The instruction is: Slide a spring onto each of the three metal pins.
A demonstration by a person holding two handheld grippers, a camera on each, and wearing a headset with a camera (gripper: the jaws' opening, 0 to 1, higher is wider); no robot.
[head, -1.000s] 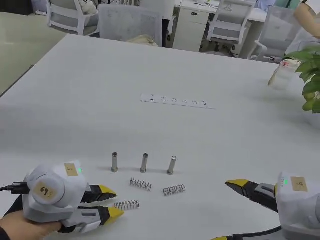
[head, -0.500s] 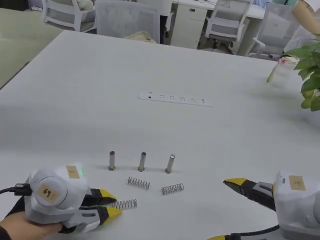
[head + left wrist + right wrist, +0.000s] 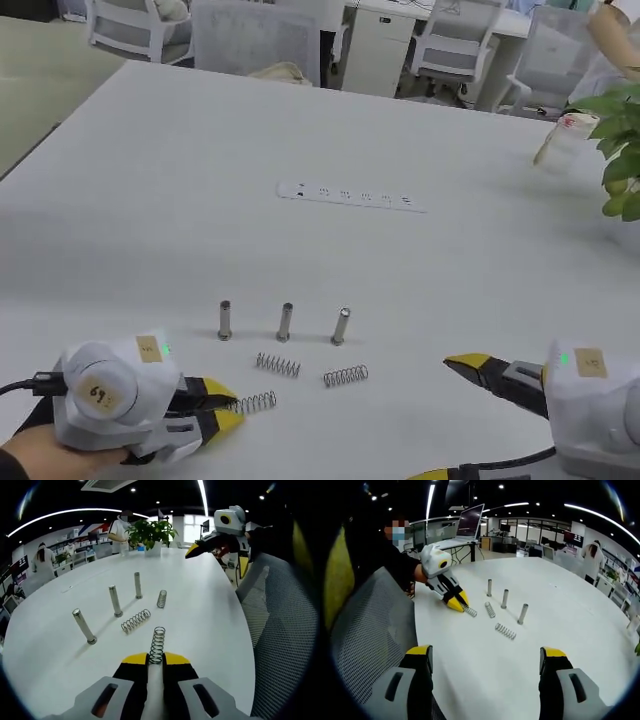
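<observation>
Counting stock against the task: no spring is on a pin, so you have three of three left to fit.

Pins, three: left pin (image 3: 225,320), middle pin (image 3: 285,322), right pin (image 3: 341,326). All stand upright in a row on the table (image 3: 300,130), apart from one another, and every shaft is bare.

Springs, three: near spring (image 3: 255,402), middle spring (image 3: 278,365), right spring (image 3: 346,376). All lie flat on the table on your side of the row. None touches a pin.

Your left tool (image 3: 232,405): low at the table, yellow tips close together on one end of the near spring. Your left gripper view has that end pinched between the tips, with the rest of the coil lying out ahead on the table. The spring is not yet lifted.

Your right tool (image 3: 485,652): jaws wide apart, holding nothing, well off to the right of the pins and springs.

Progress, as a judgement: you are at the first pick-up. Left to do is raising the near spring, lining its bore over a pin and sliding it down. The middle spring and right spring then need the same on the two pins that remain.
</observation>
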